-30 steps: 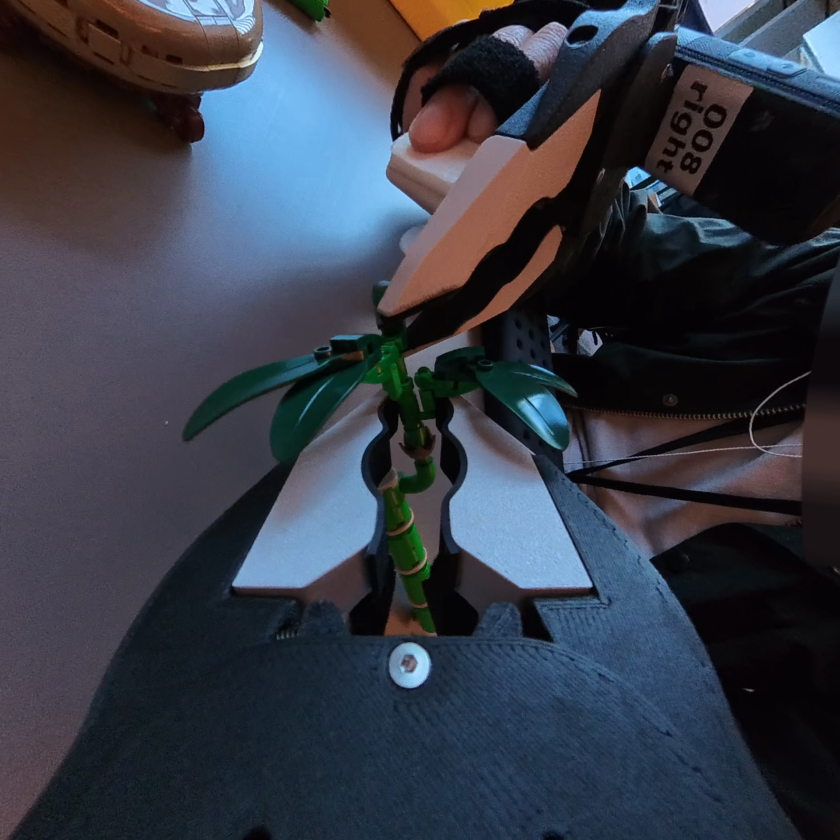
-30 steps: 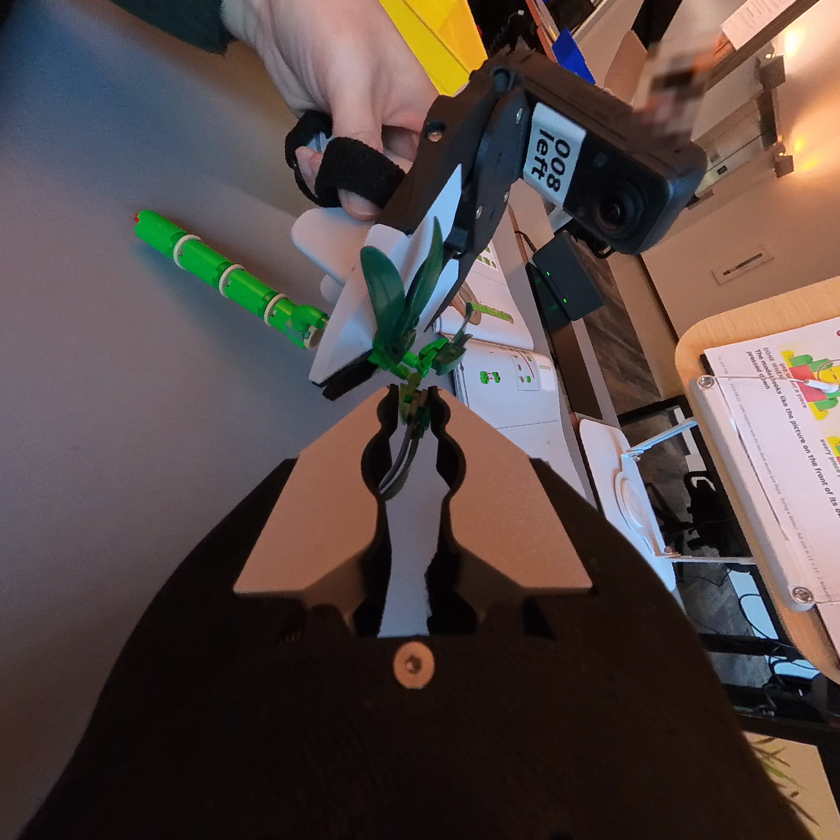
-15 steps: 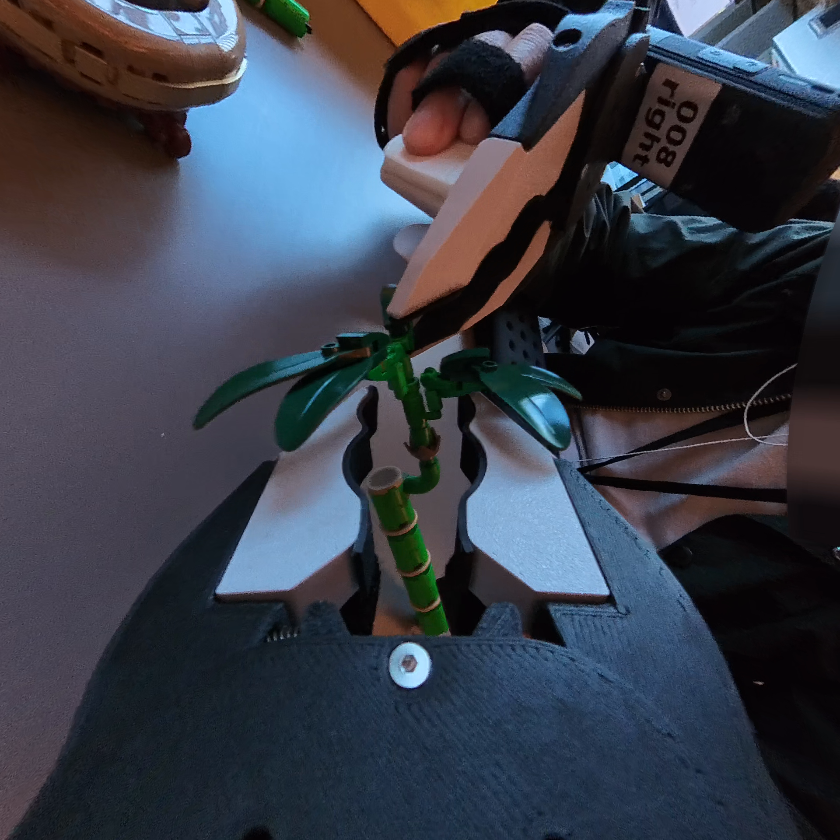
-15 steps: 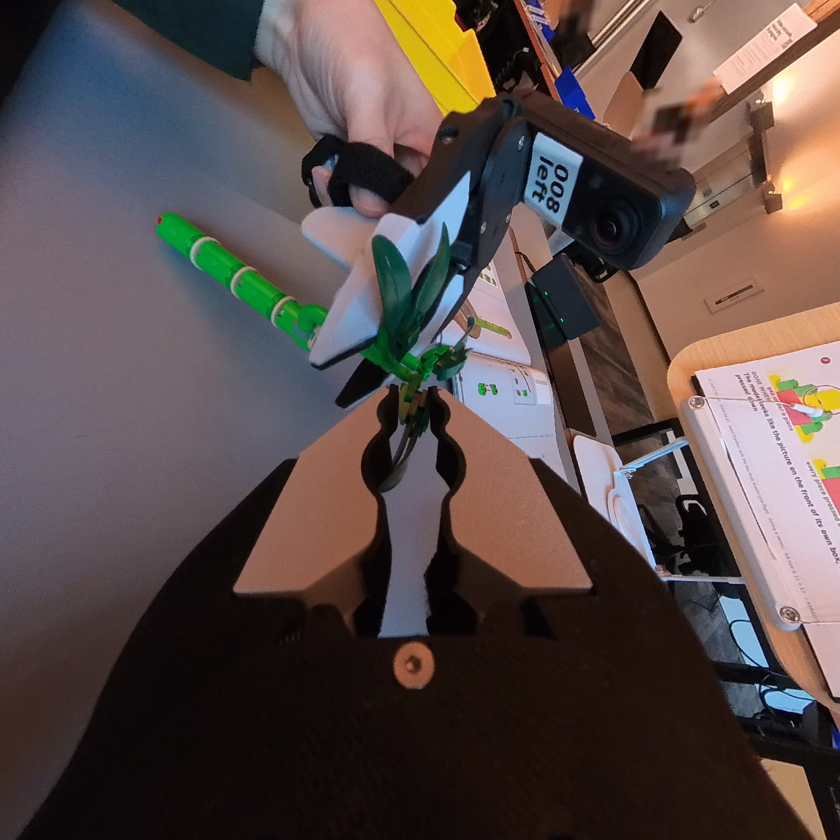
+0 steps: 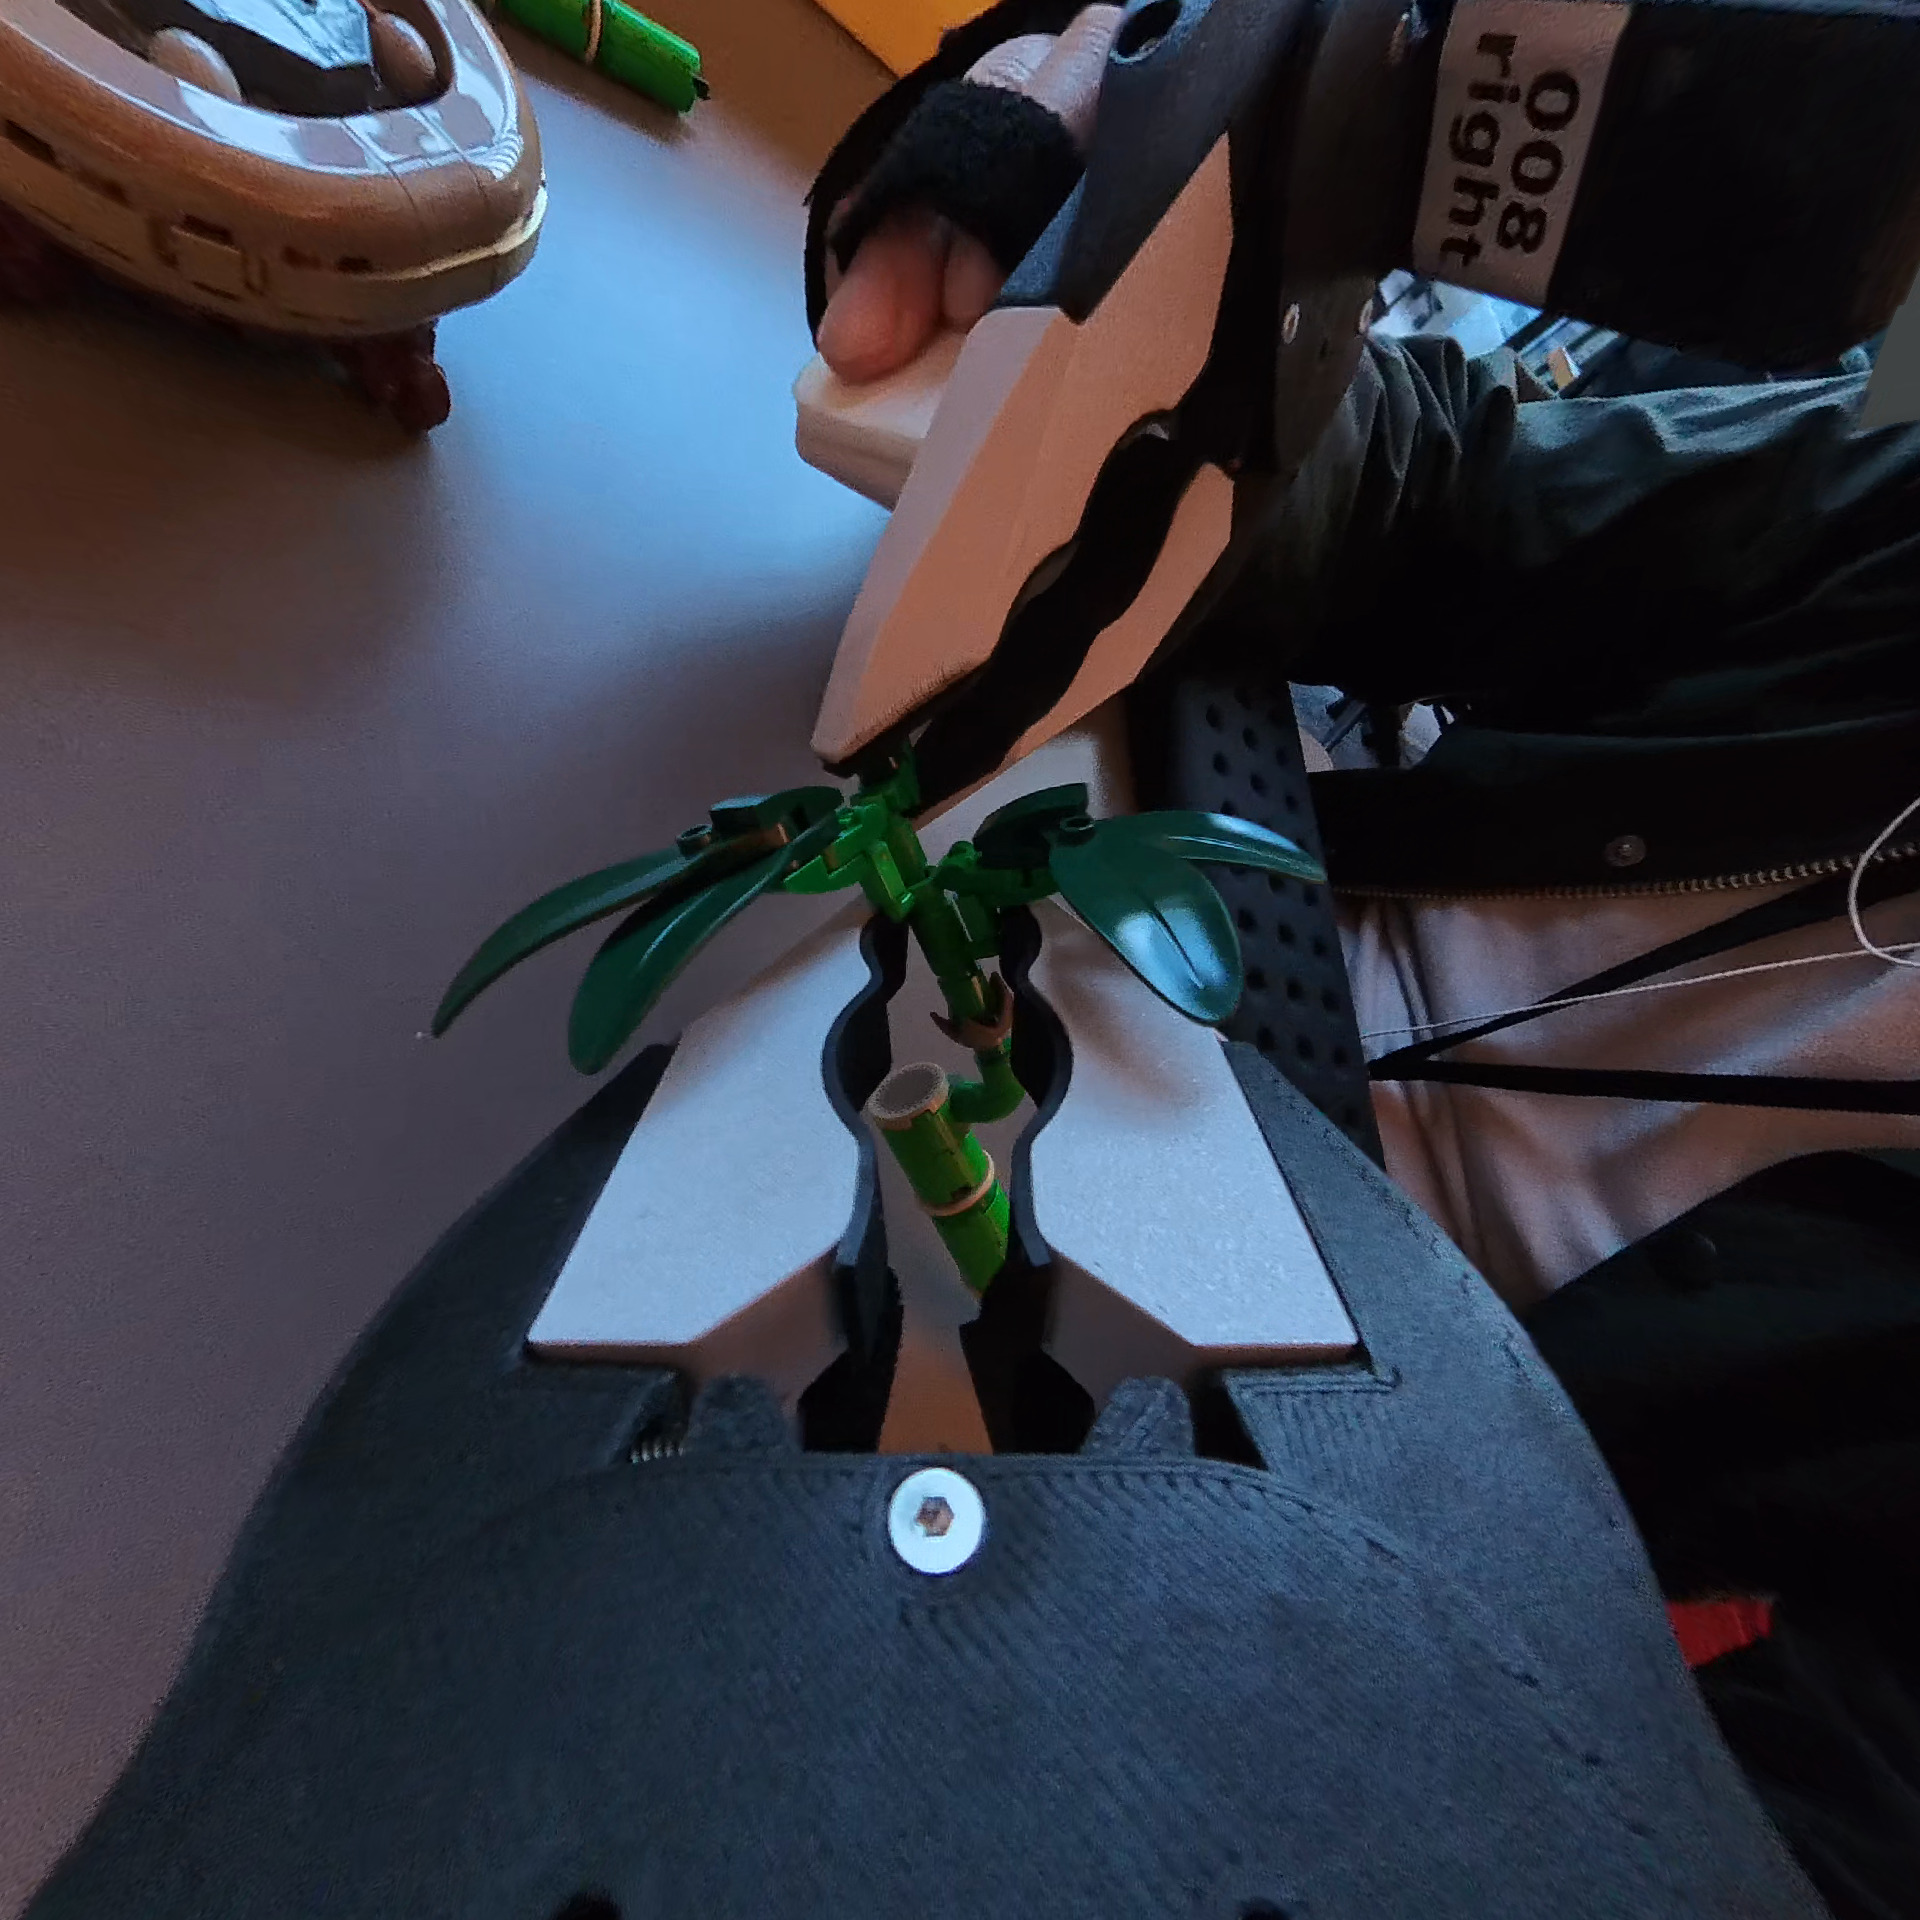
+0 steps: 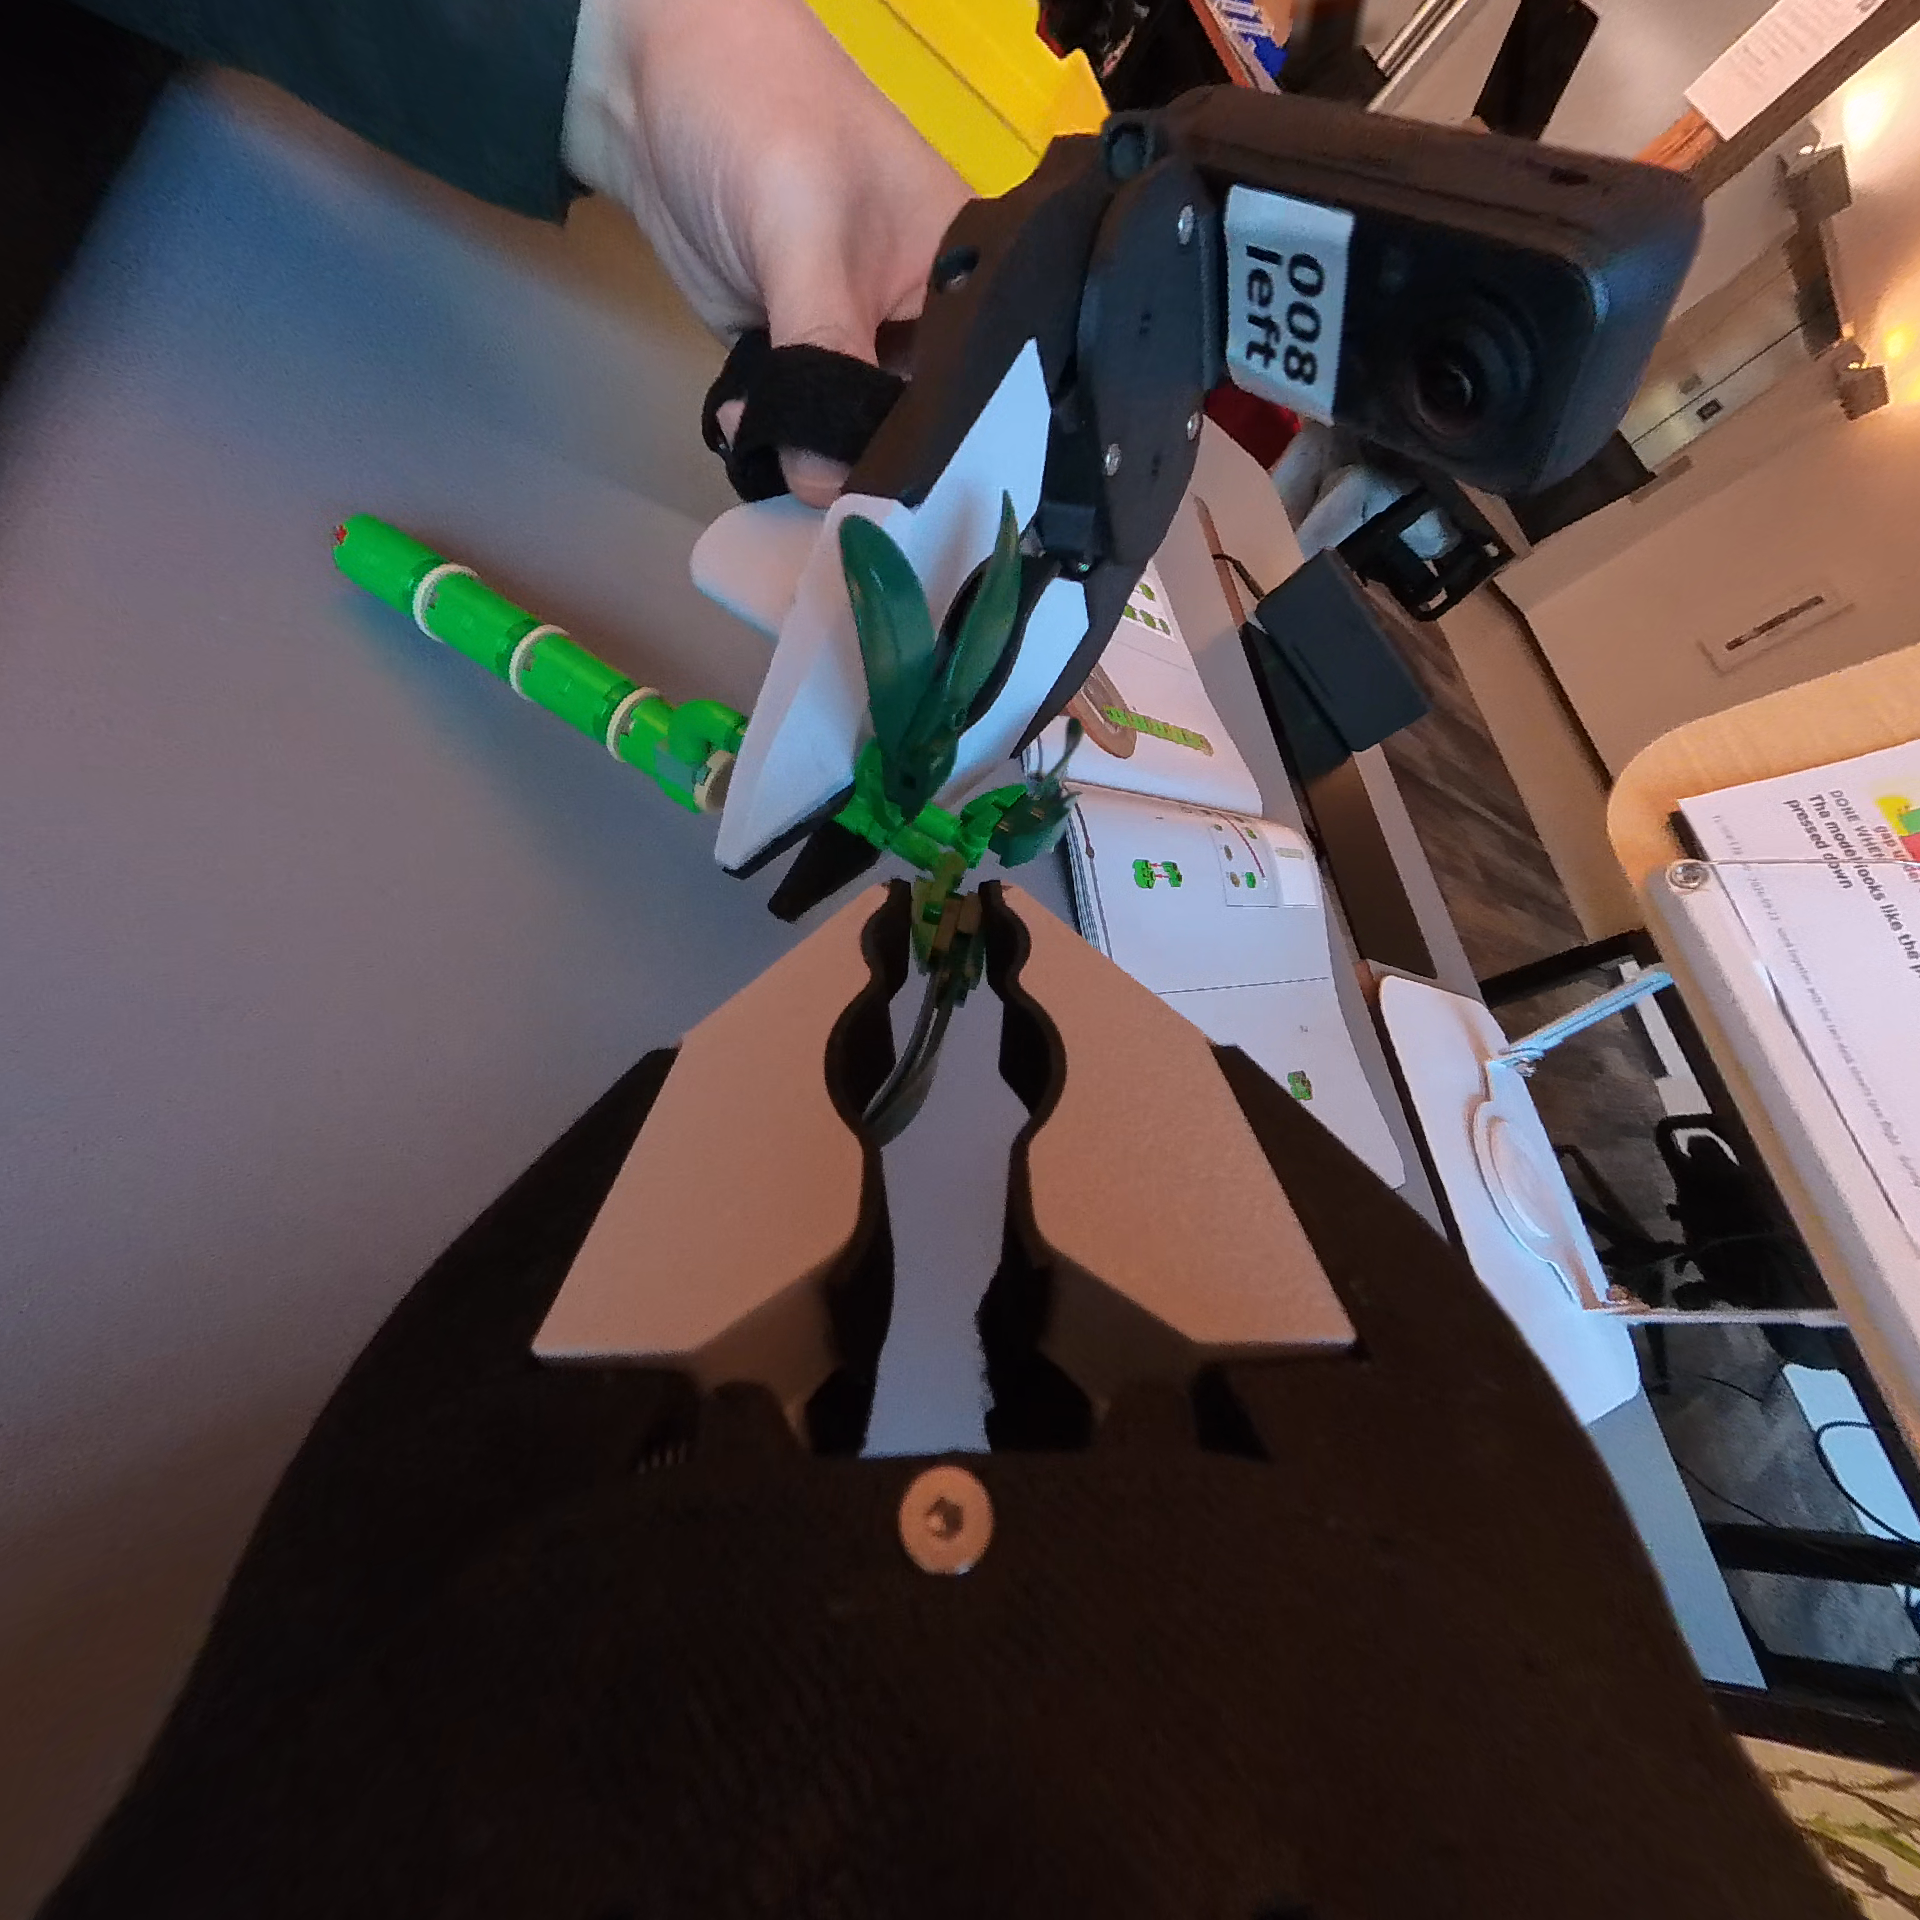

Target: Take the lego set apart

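Left wrist view, surroundings: a tan lego boat (image 5: pixel 260 177) sits far left on the grey table (image 5: pixel 260 727); a green stalk piece (image 5: pixel 613 42) lies beyond it.
Left wrist view, grip: the left gripper (image 5: pixel 951 956) holds the lego bamboo stem (image 5: pixel 951 1174) loosely between its fingers; dark leaves (image 5: pixel 665 914) fan over the tips.
Left wrist view, other tool: the right gripper (image 5: pixel 883 764) comes down from upper right (finger strap visible), pinching the sprig's top.

Right wrist view, surroundings: a loose bamboo stalk (image 6: pixel 520 649) lies on the table, partly hidden behind the left gripper (image 6: pixel 800 862); an instruction booklet (image 6: pixel 1195 883) lies beyond.
Right wrist view, grip: the right gripper (image 6: pixel 945 899) is closed on the small leaf cluster (image 6: pixel 945 935).
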Available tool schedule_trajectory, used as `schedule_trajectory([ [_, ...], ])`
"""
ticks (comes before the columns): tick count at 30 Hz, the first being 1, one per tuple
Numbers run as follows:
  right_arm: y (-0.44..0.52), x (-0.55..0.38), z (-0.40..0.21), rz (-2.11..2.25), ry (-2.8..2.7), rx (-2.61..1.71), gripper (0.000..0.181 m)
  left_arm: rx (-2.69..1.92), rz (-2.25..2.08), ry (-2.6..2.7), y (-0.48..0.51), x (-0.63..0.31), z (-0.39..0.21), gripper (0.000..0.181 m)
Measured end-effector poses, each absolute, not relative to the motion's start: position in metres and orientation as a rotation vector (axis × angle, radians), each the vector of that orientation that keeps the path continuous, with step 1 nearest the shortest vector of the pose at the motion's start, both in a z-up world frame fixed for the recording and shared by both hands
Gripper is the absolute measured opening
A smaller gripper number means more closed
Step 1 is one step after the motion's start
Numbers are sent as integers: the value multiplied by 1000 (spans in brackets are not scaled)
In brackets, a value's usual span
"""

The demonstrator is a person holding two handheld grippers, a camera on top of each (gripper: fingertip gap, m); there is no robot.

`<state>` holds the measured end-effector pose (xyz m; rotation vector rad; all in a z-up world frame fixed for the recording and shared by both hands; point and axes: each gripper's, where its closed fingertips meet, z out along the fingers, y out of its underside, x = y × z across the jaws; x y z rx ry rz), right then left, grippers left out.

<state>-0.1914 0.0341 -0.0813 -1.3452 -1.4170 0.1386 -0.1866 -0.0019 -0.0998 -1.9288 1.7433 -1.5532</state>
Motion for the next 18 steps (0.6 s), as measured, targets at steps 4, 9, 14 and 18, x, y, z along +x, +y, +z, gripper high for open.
schedule_trajectory([
  [4, 33, -191, -83, 130, -1437, -1364, 12, -1935, -1543, 1758, -3, -188, -101, 15],
  [9, 32, -190, -82, 194, -1428, -1442, 12, -1953, -1504, 1764, -3, -188, -101, 14],
  [14, 33, -188, -77, 385, -1332, -1564, 12, -1947, -1507, 1733, -1, -188, -96, 13],
  [18, 34, -187, -80, 471, -1298, -1619, 13, -1953, -1472, 1740, 0, -188, -99, 13],
])
